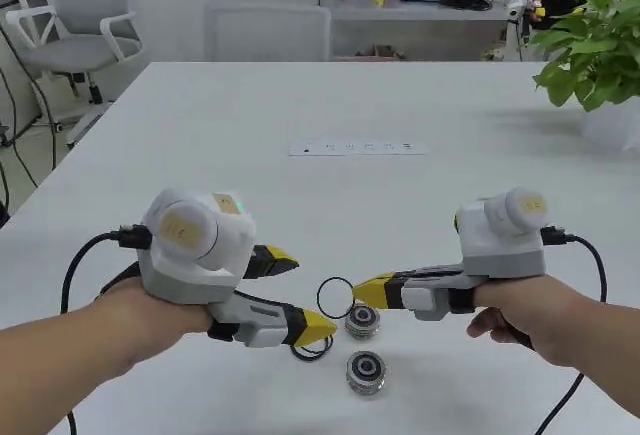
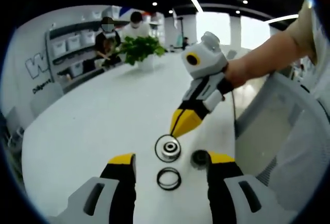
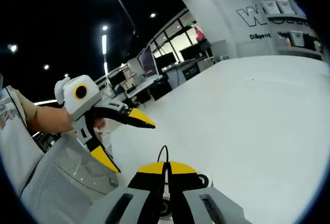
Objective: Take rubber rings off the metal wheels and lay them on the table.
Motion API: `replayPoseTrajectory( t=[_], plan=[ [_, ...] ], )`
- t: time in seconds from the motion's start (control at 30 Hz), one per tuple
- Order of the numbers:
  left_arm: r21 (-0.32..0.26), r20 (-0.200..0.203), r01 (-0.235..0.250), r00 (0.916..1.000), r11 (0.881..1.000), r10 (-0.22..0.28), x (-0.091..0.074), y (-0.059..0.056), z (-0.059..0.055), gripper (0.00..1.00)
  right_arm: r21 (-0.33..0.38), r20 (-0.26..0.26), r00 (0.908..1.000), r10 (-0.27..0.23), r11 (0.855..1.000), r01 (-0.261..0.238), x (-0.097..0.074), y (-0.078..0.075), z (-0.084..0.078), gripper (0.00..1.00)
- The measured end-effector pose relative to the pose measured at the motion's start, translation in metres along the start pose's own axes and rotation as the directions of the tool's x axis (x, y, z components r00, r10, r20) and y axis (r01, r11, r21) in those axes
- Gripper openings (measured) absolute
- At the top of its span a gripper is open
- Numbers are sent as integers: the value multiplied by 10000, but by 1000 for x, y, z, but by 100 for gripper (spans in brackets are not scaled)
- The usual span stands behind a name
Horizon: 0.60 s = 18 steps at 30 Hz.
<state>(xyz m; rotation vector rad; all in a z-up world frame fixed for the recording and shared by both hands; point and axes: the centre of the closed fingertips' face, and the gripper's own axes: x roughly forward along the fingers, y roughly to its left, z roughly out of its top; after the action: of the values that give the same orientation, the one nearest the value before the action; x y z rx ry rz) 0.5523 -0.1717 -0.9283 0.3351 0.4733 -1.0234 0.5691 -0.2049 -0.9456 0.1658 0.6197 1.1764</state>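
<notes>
Nearest to us on the white table point(image 1: 200, 115) stands the near wheel point(image 1: 366, 371), upright on its flat face. Just to its left and a little farther lies the loose ring point(image 2: 159, 178), flat on the table and partly under the lower jaw of the left gripper point(image 1: 302, 293). That gripper comes in from the left with its yellow-tipped jaws spread wide and nothing between them. In its own view we see the loose ring lying between its two tips.

Just beyond the near wheel sits the far wheel point(image 1: 362, 321). The right gripper point(image 1: 362, 291) reaches in from the right, its jaws pressed together on the held ring point(image 1: 319, 298). This ring stands tilted beside the far wheel's left edge. We cannot tell whether it touches the wheel.

Farther along the middle of the table we see a power strip point(image 1: 350, 148). At the far right stands a plant point(image 1: 590, 45). Beyond the far edge on the left is a chair point(image 1: 80, 25).
</notes>
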Motion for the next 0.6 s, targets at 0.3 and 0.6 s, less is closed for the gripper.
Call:
replayPoseTrajectory(
  t=[0.3, 0.6],
  plan=[
    [-435, 118, -404, 9991, 9982, 409, -21, 5, -12, 64, -95, -416, 9988, 255, 9996, -259, 18, 8, -6, 0],
    [-820, 109, -745, 9971, 9938, 756, -34, 12, -23, 70, -18, -1072, 9937, 332, 9994, -336, 32, 6, -18, 0]
  ],
)
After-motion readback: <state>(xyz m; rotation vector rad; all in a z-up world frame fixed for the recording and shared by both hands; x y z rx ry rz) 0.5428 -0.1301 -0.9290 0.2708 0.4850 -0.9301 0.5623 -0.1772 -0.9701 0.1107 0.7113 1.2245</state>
